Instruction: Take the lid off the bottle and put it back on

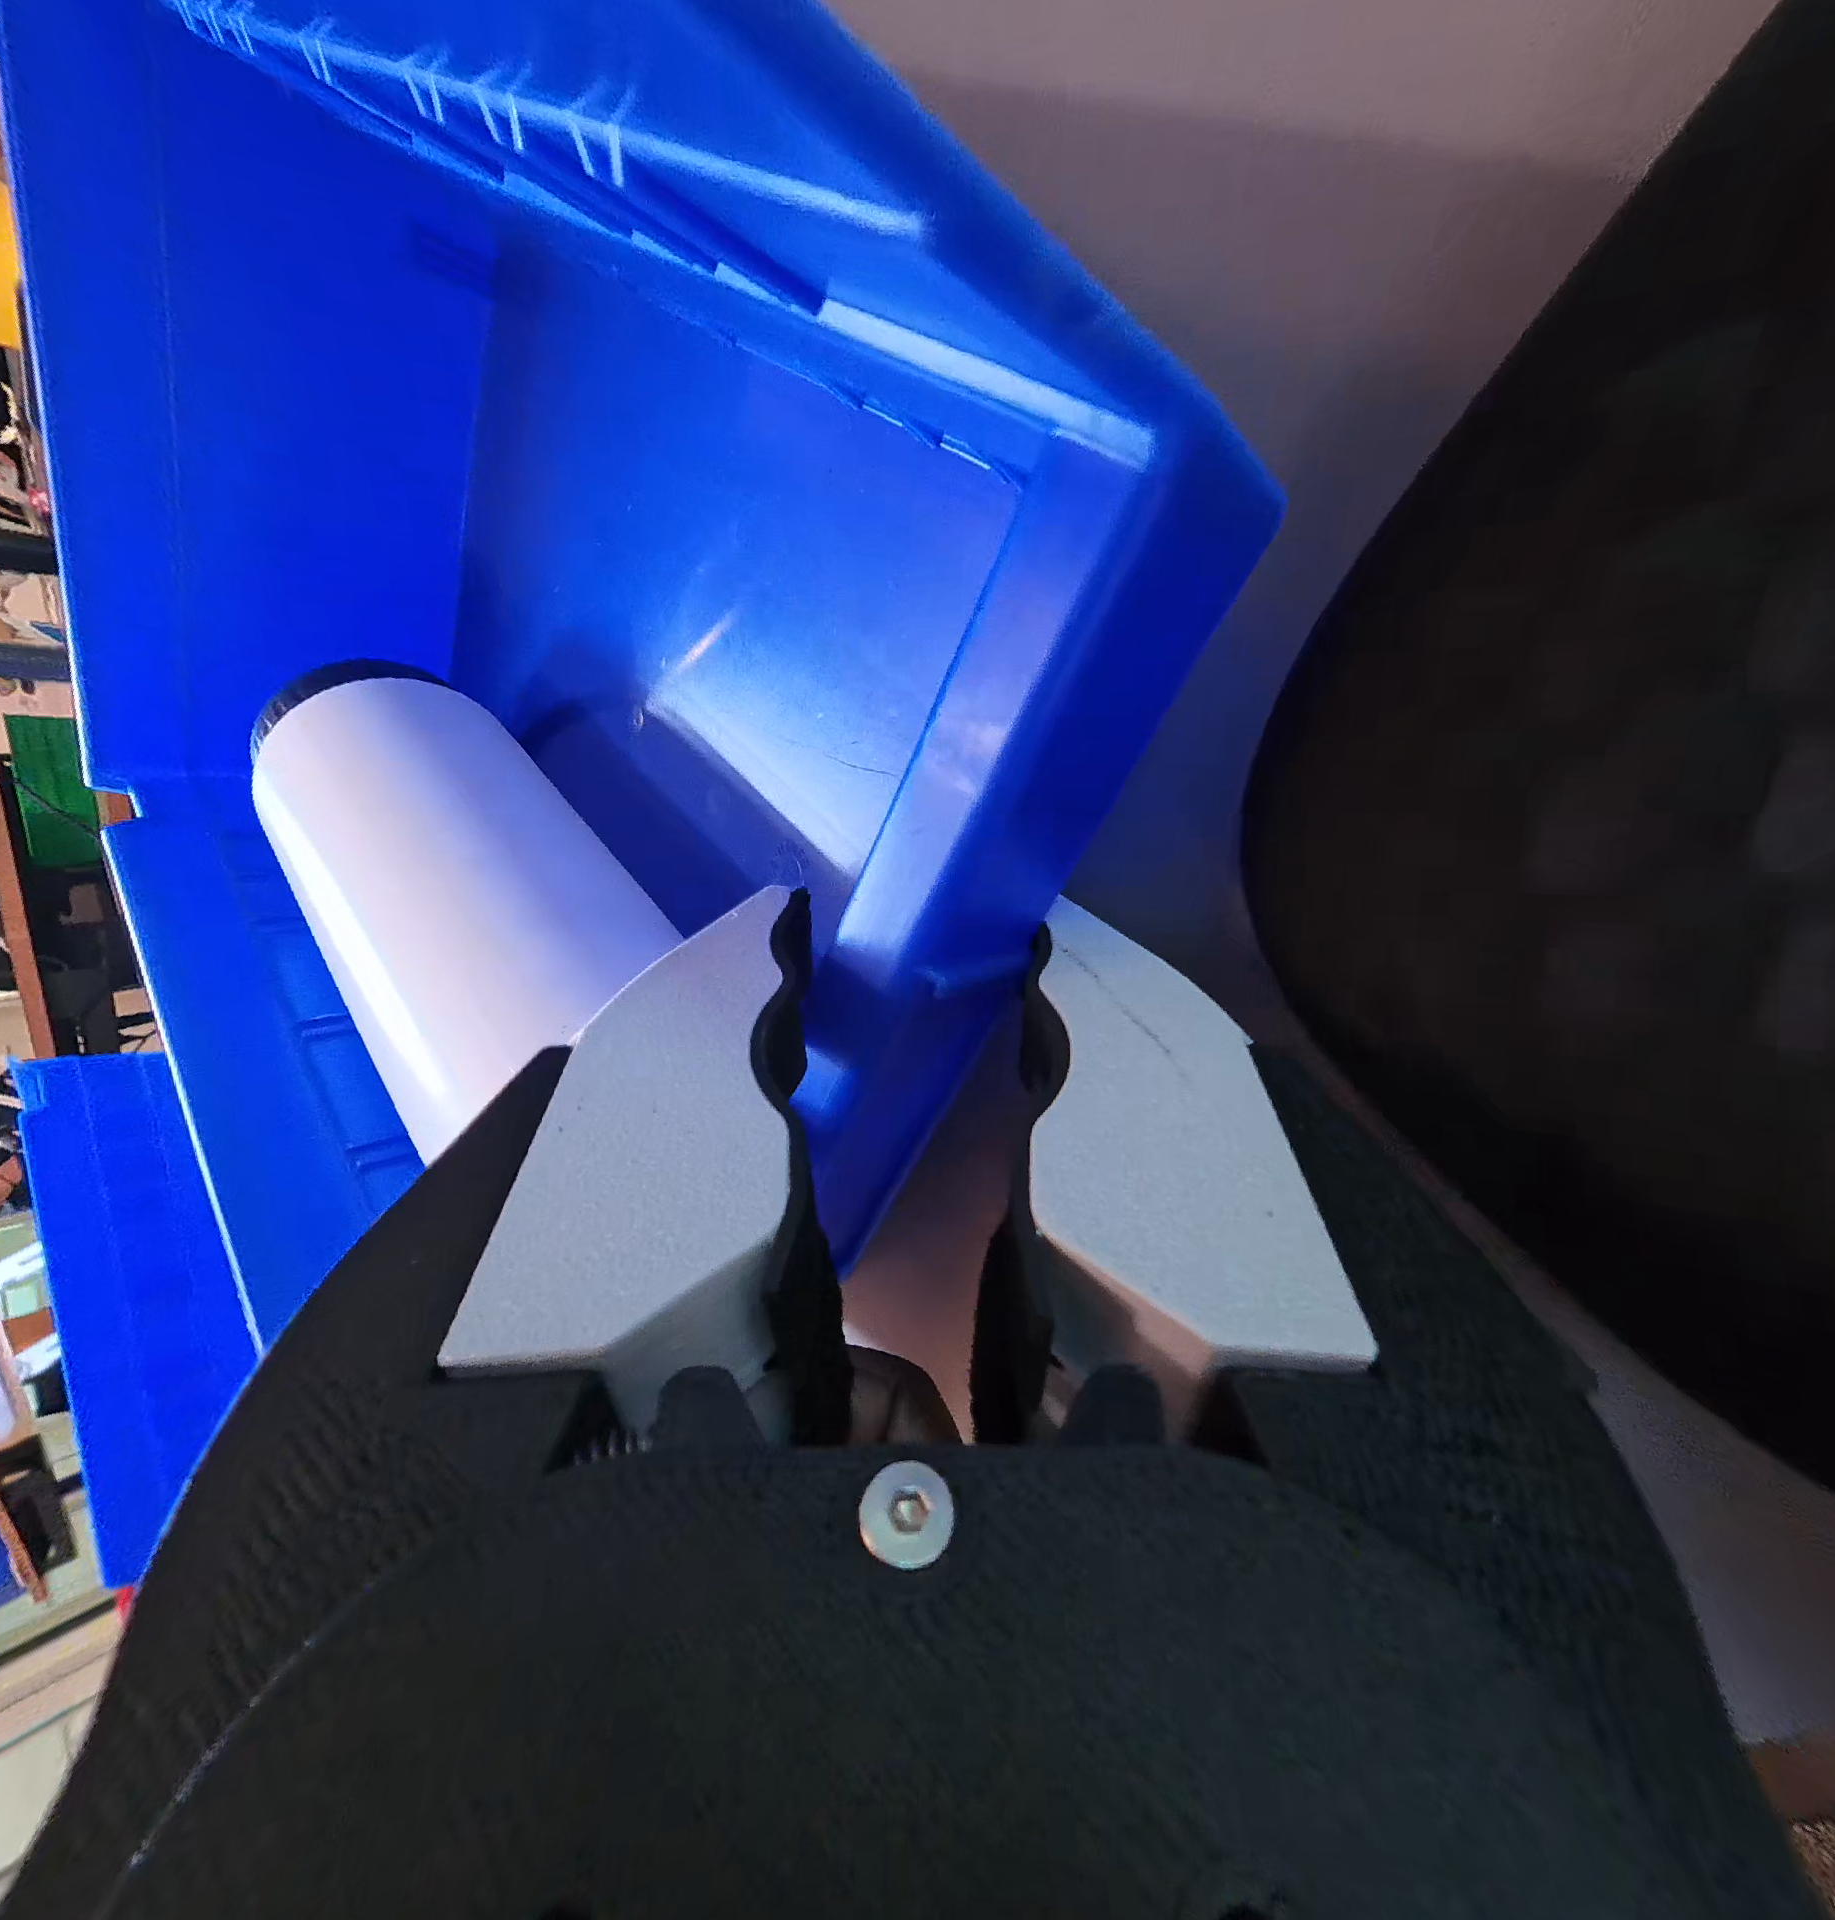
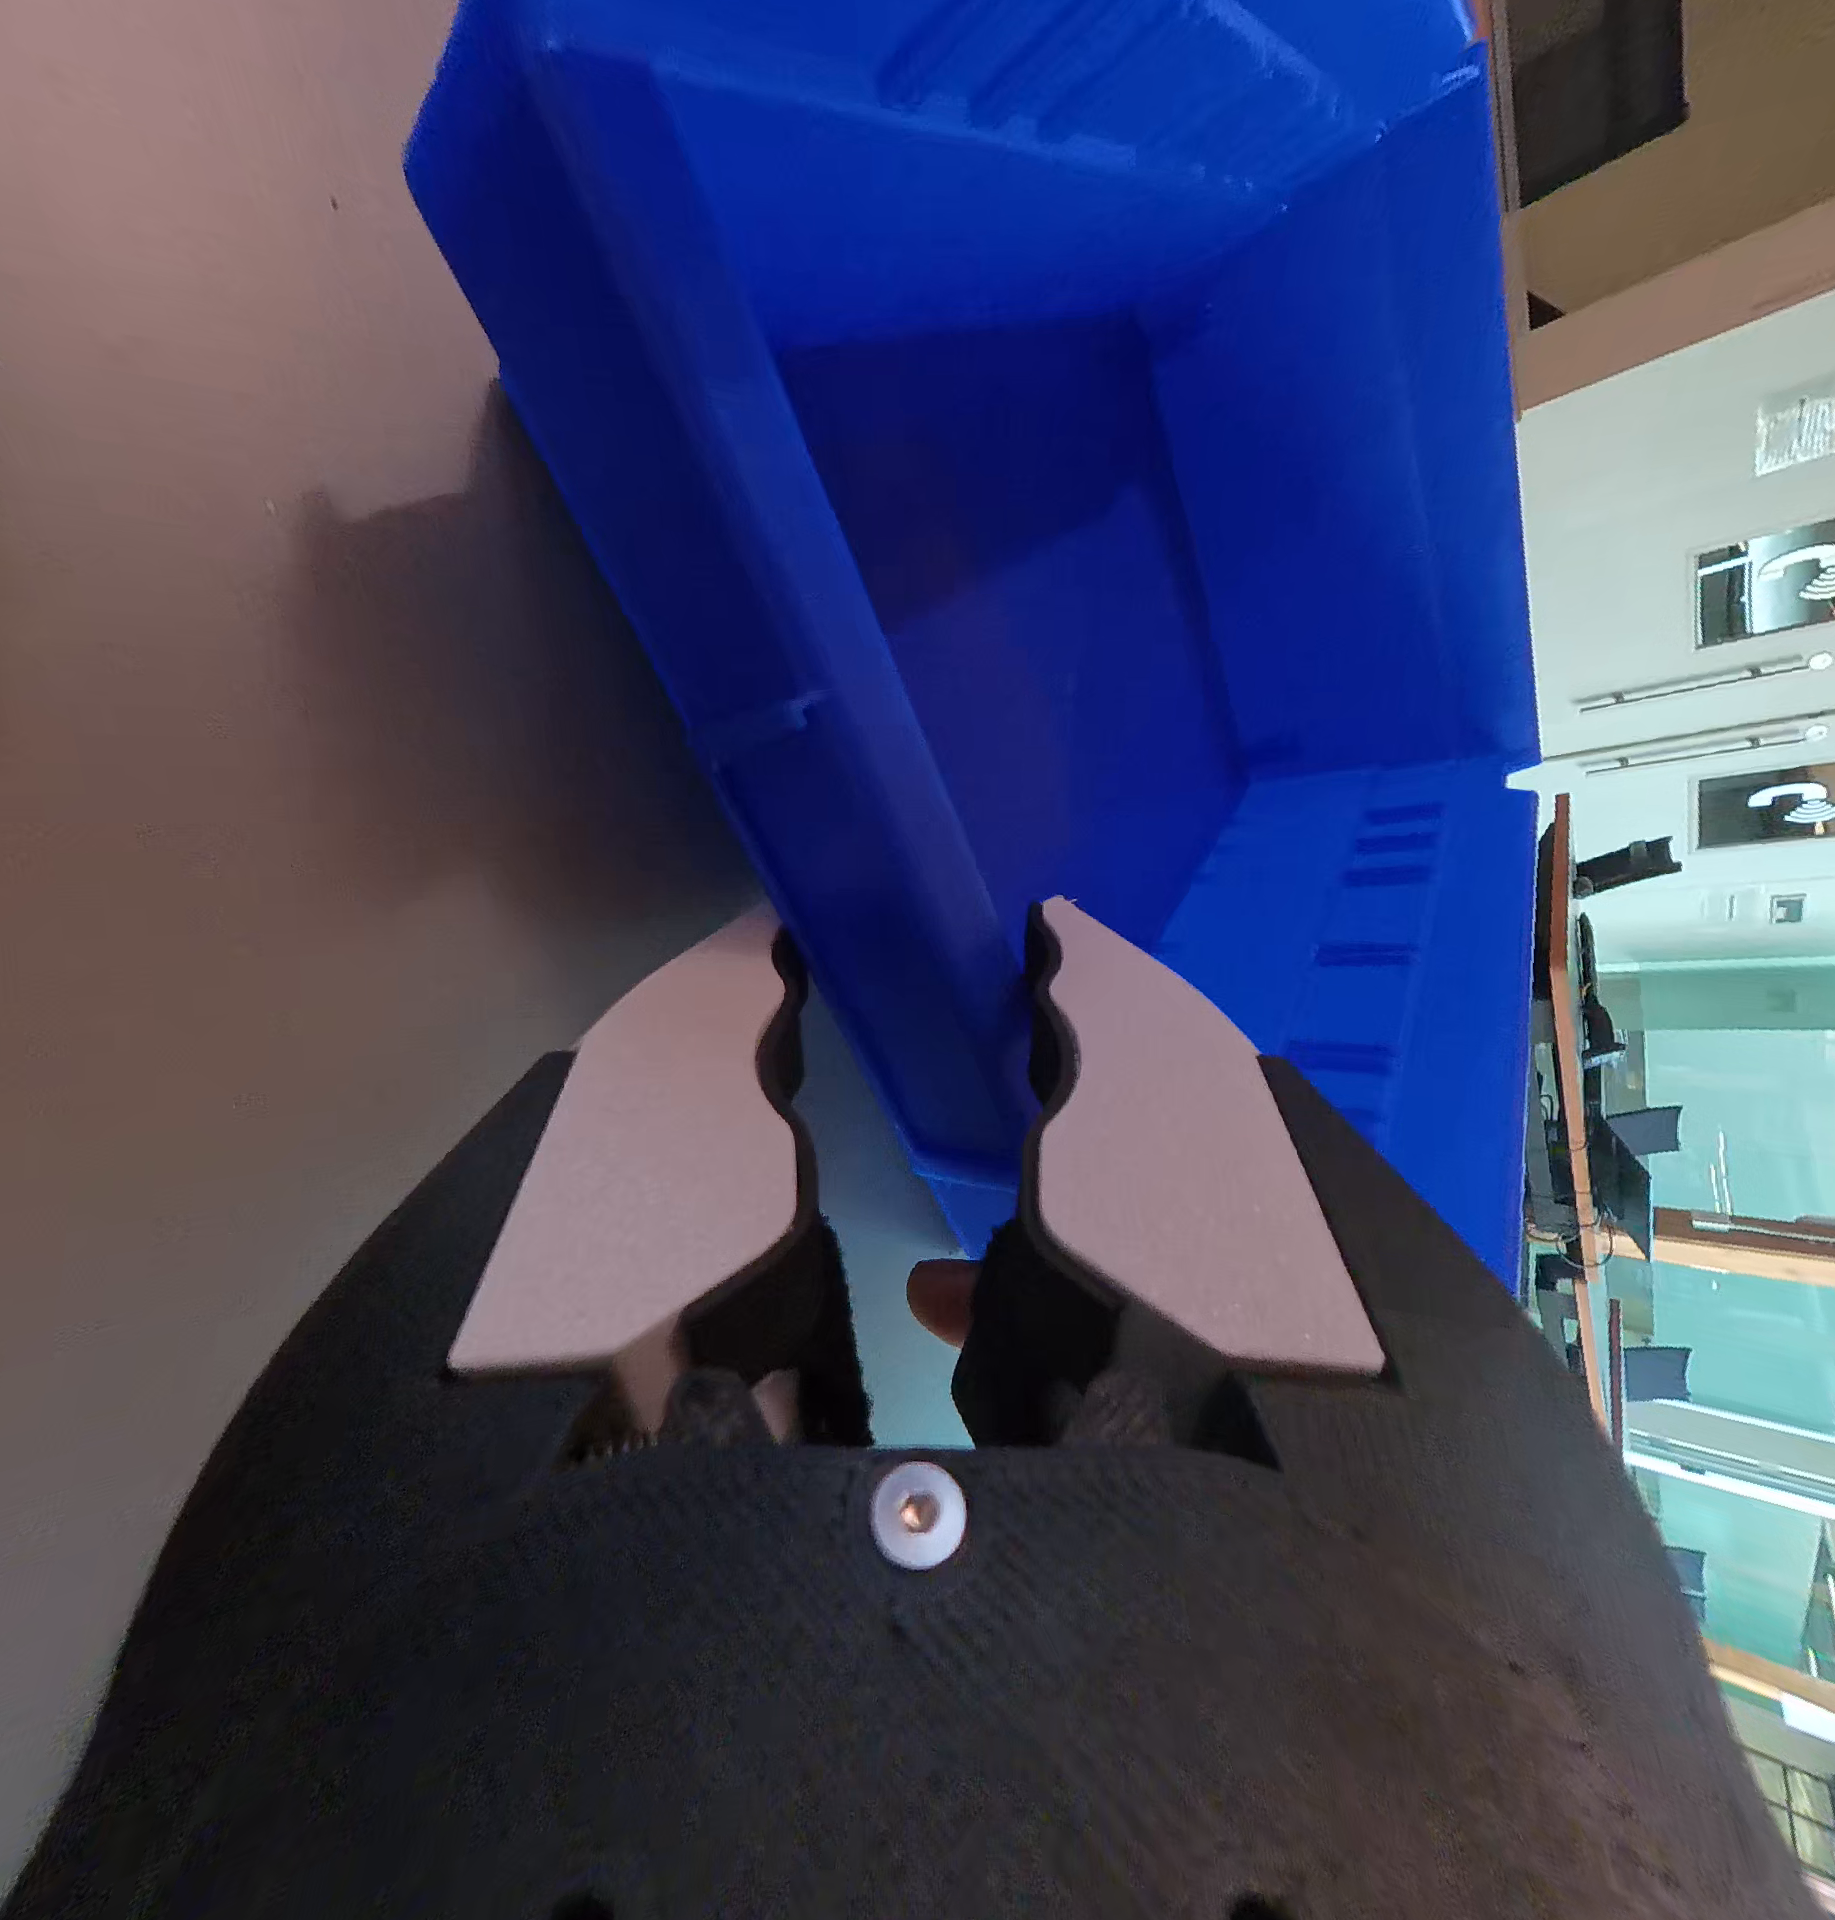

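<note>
Bottle (image 1: 435, 914), lid (image 1: 300, 694) on, lies in the blue bin (image 1: 684, 436), whose wall each tongs, left (image 1: 918, 1023) and right (image 2: 913, 1023), straddles unclenched, seemingly steadying it.

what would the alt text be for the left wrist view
A white bottle with a dark lid lies on its side inside a blue plastic bin. The left gripper is open, its grey fingers straddling the bin's near corner. A large dark shape fills the right edge, too blurred to identify.
</note>
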A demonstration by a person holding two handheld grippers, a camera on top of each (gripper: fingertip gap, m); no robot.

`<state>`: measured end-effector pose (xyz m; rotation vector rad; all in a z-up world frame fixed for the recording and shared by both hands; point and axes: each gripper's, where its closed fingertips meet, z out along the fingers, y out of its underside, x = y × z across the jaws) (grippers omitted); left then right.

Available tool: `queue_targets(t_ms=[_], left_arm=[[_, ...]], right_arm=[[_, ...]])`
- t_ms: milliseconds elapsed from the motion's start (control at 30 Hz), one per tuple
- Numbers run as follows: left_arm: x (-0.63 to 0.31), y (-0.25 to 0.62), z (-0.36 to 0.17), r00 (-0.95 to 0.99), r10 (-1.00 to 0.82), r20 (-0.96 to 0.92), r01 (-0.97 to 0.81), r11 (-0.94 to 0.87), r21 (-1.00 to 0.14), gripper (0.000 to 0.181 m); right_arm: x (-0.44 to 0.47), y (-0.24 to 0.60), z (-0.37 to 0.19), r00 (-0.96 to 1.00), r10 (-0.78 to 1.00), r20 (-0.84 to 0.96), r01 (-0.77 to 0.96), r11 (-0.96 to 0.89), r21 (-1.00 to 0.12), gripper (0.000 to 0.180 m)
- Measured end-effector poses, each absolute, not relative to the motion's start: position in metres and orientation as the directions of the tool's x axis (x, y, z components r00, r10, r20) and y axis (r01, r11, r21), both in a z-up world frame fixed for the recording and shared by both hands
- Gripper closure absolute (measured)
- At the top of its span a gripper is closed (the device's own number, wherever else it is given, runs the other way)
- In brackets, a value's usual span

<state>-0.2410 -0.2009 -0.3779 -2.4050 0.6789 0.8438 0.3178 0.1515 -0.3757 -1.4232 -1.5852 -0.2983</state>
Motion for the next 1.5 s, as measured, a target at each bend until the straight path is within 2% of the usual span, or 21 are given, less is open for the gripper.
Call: queue_targets(t_ms=[167,233,300,367,467,567,633,733,967,1133,1200,1367,1500], left_arm=[[-0.251,-0.218,-0.378,0.696,-0.281,-0.661,-0.579,-0.764,-0.285,0.143],[-0.253,-0.223,-0.378,0.721,-0.249,-0.646,-0.556,-0.765,-0.326,0.140],[-0.248,-0.230,-0.377,0.808,-0.200,-0.554,-0.477,-0.774,-0.416,0.130],[-0.232,-0.236,-0.366,0.916,-0.149,-0.373,-0.348,-0.757,-0.553,0.117],[-0.224,-0.232,-0.320,0.969,-0.071,-0.235,-0.223,-0.655,-0.722,0.098],[-0.260,-0.218,-0.276,0.967,0.094,-0.236,-0.126,-0.628,-0.768,0.089],[-0.291,-0.204,-0.266,0.960,0.167,-0.224,-0.050,-0.685,-0.727,0.085],[-0.339,-0.177,-0.277,0.958,0.211,-0.195,0.055,-0.800,-0.597,0.078],[-0.396,-0.138,-0.335,0.961,0.275,0.007,0.269,-0.935,-0.231,0.082],[-0.394,-0.142,-0.371,0.971,0.239,-0.018,0.238,-0.971,-0.016,0.086],[-0.387,-0.149,-0.390,0.978,0.203,-0.040,0.205,-0.977,0.065,0.071],[-0.368,-0.143,-0.389,0.996,0.053,-0.078,0.057,-0.997,0.054,0.073],[-0.353,-0.135,-0.355,0.989,-0.032,-0.146,-0.049,-0.992,-0.118,0.074]], right_arm=[[0.326,0.153,-0.376,0.157,0.636,0.755,0.879,0.259,-0.401,0.138],[0.326,0.150,-0.376,0.188,0.661,0.726,0.873,0.227,-0.433,0.134],[0.321,0.141,-0.370,0.249,0.702,0.667,0.820,0.214,-0.531,0.127],[0.316,0.131,-0.354,0.319,0.732,0.602,0.727,0.219,-0.651,0.118],[0.311,0.117,-0.310,0.430,0.746,0.509,0.512,0.263,-0.817,0.105],[0.308,0.105,-0.261,0.503,0.742,0.443,0.293,0.336,-0.895,0.089],[0.305,0.097,-0.241,0.516,0.740,0.432,0.225,0.370,-0.901,0.079],[0.301,0.087,-0.227,0.516,0.730,0.449,0.204,0.404,-0.892,0.074],[0.292,0.083,-0.227,0.486,0.705,0.517,0.282,0.433,-0.856,0.075],[0.283,0.084,-0.235,0.453,0.706,0.544,0.326,0.437,-0.839,0.078],[0.280,0.084,-0.239,0.437,0.708,0.555,0.341,0.441,-0.830,0.078],[0.276,0.084,-0.242,0.422,0.702,0.573,0.358,0.452,-0.817,0.081],[0.270,0.080,-0.241,0.399,0.703,0.588,0.365,0.467,-0.806,0.083]])
